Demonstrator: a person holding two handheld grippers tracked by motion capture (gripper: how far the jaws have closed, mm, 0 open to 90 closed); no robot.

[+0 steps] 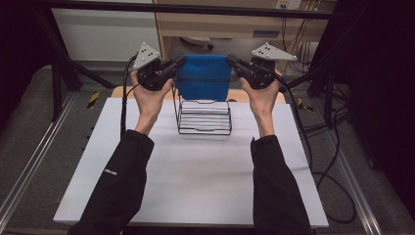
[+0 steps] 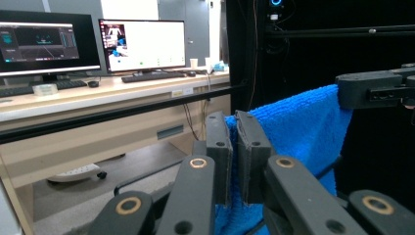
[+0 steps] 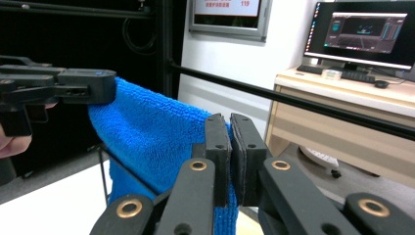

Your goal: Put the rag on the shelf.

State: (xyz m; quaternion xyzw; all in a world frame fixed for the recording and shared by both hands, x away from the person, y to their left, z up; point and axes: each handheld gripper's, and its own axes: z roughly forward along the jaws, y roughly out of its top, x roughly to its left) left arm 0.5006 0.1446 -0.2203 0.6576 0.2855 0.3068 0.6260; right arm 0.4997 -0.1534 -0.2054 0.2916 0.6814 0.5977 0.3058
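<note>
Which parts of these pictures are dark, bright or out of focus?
High view: the white table is evenly lit, its surroundings nearly black. Left gripper view: the lit monitor is overexposed, the blue towel sharp. Right gripper view: the near tool is slightly soft.

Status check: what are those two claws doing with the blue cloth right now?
Left claw shut on one top corner, right claw on the other. Blue cloth held spread, hanging over the wire rack. Nothing in the way.
</note>
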